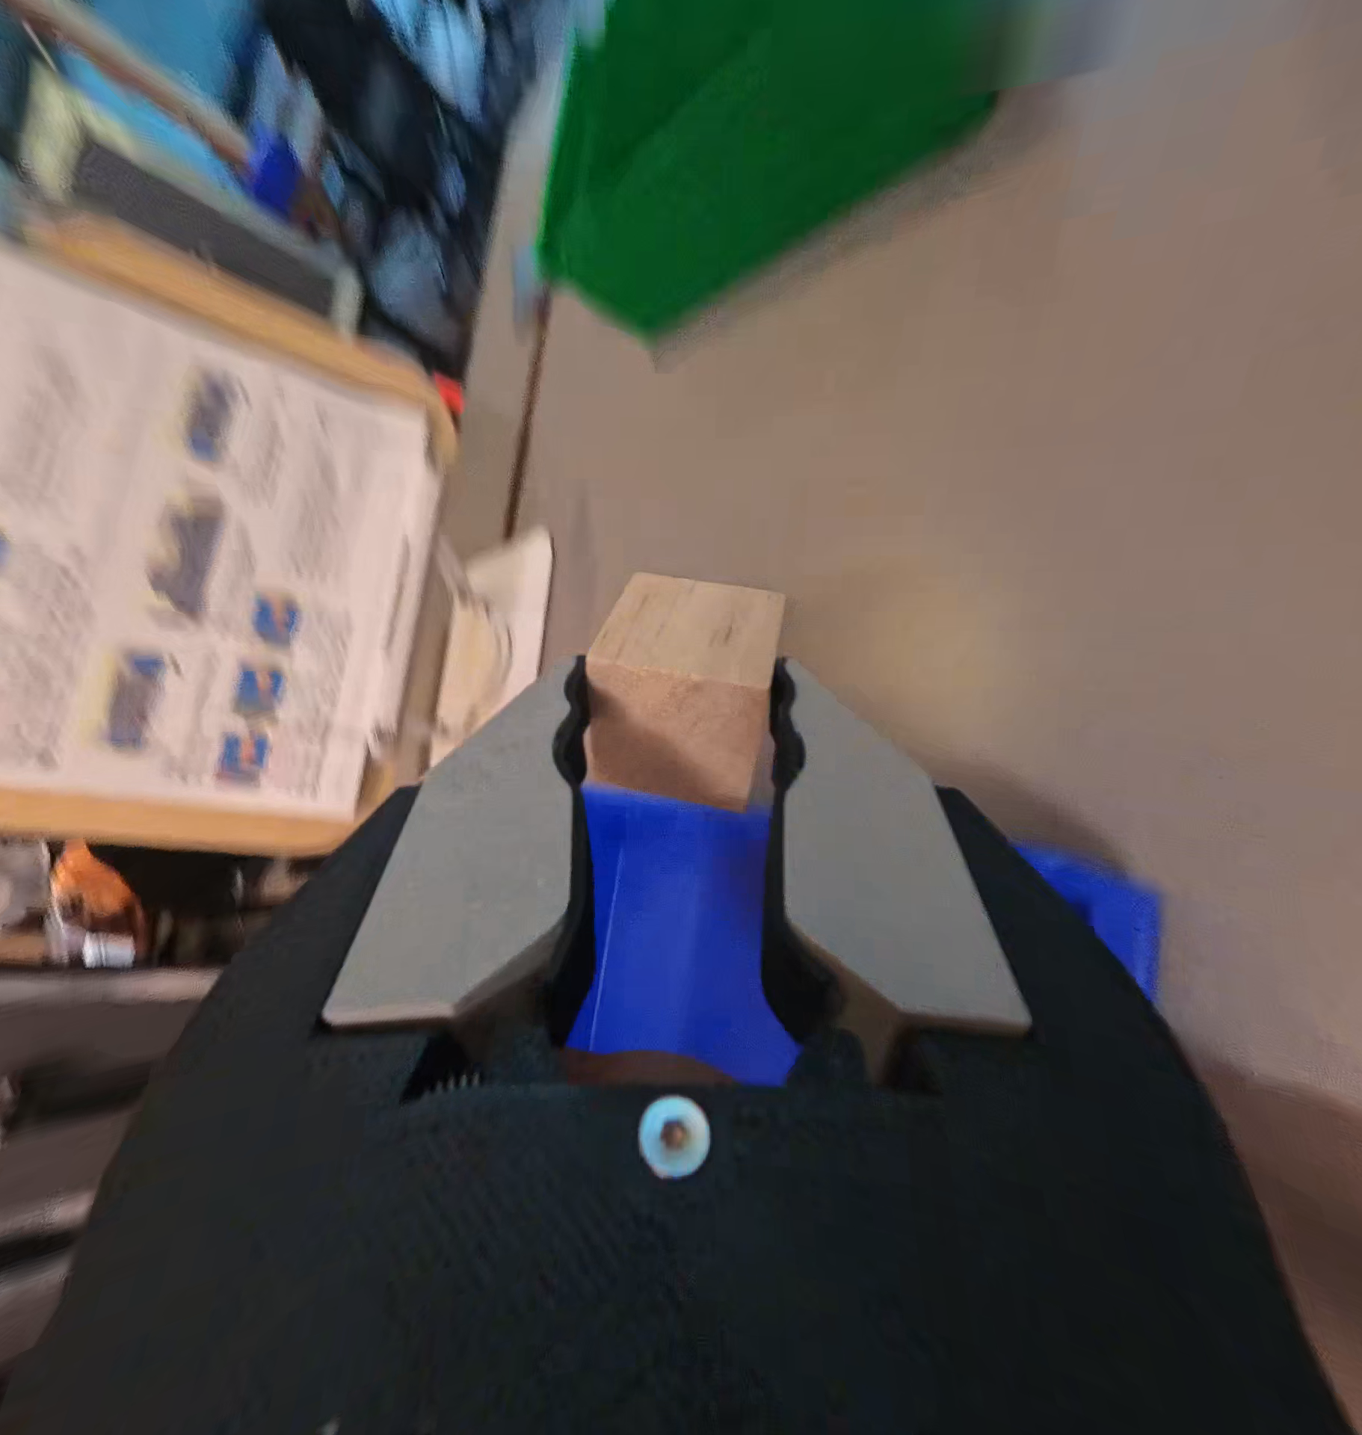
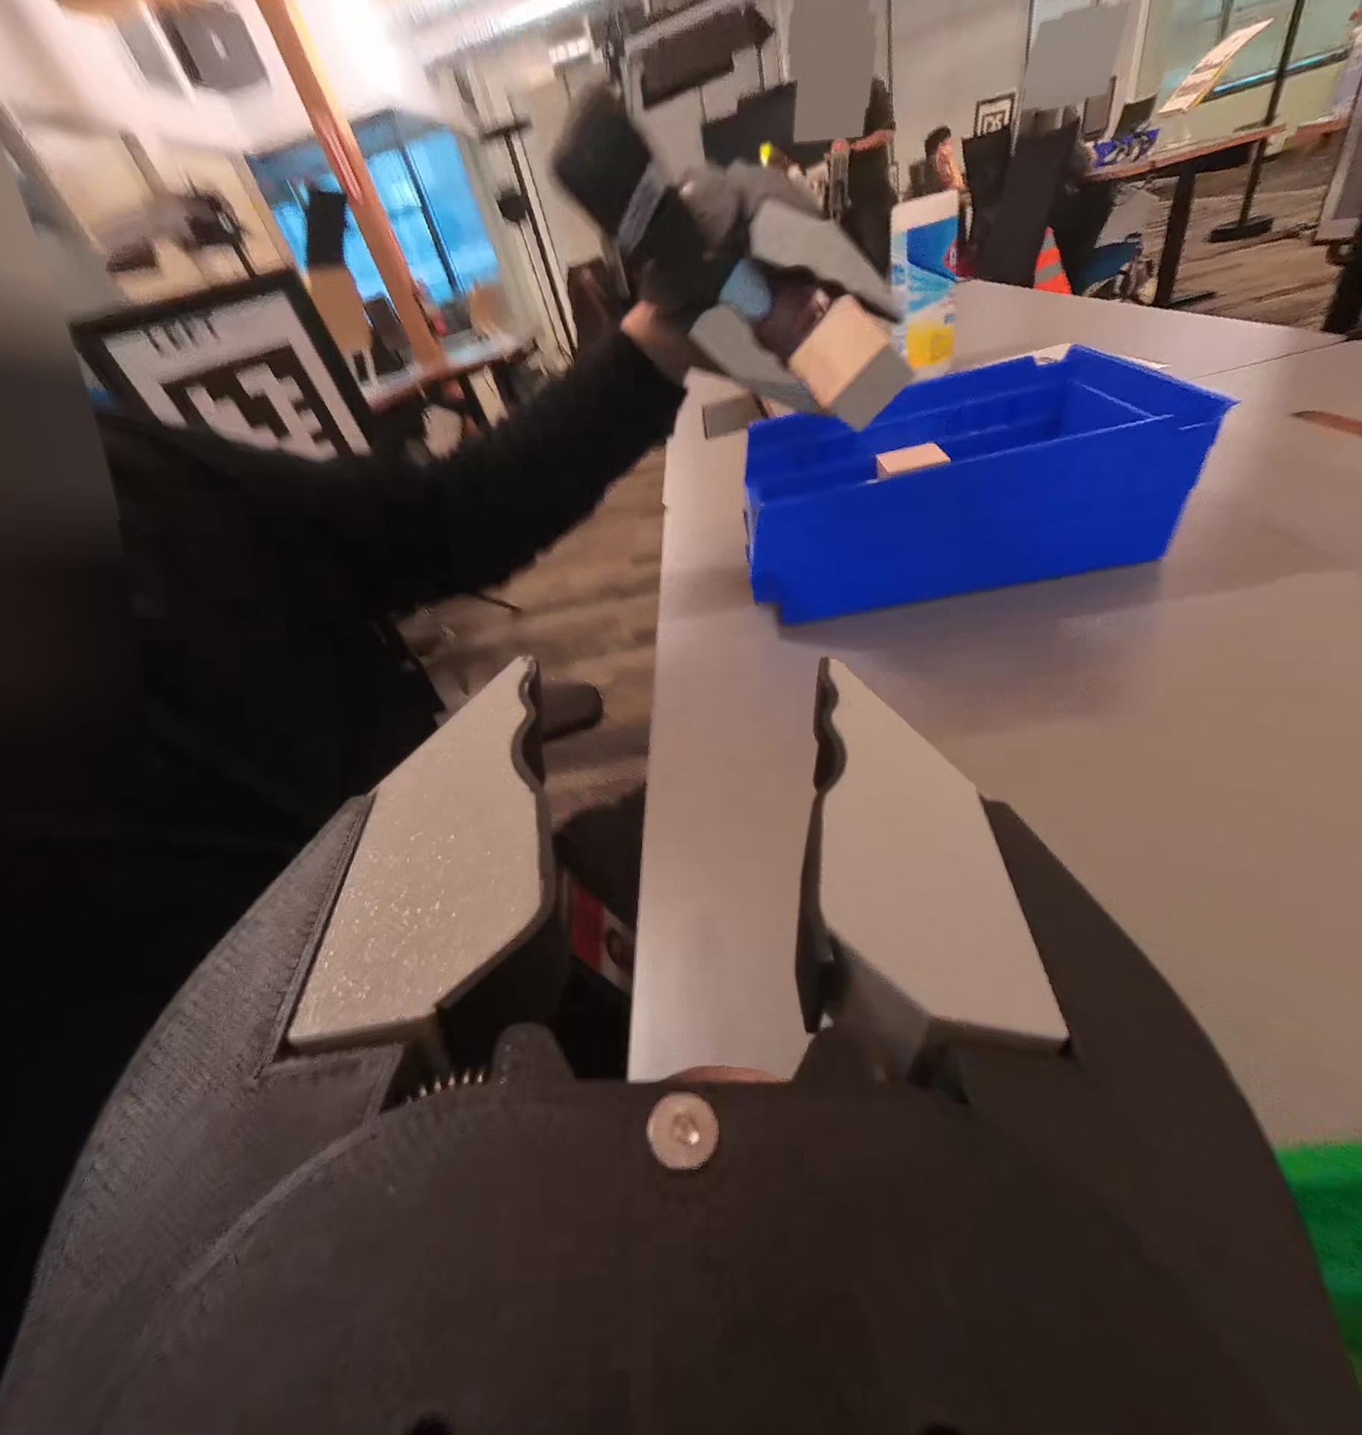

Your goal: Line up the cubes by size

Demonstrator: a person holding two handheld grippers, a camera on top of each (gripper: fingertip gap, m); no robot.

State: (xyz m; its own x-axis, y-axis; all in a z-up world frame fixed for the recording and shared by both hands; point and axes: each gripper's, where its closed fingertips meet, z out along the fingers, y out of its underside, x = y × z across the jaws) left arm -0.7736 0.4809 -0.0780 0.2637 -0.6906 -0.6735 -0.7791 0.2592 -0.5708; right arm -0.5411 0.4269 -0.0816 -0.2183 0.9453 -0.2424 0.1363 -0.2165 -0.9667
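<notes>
On the grey table (image 2: 973, 776), the right gripper (image 2: 678, 745) sits with jaws apart and nothing between them, and out past its tips the left gripper (image 1: 678, 722) pinches a wooden cube (image 1: 682, 683) above the blue bin (image 2: 973, 528), where a smaller cube (image 2: 912, 460) lies.

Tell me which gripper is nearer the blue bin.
Left. The left gripper holds a wooden cube just above the blue bin; the right gripper hovers open over the table, well short of it.

Wood, plastic and matt grey

Between the left hand-held gripper (image 1: 678, 714) fingers sits a bare, matt wood cube (image 1: 682, 687); below it a glossy blue plastic bin (image 2: 973, 497); the surface (image 2: 1051, 738) is smooth grey.
</notes>
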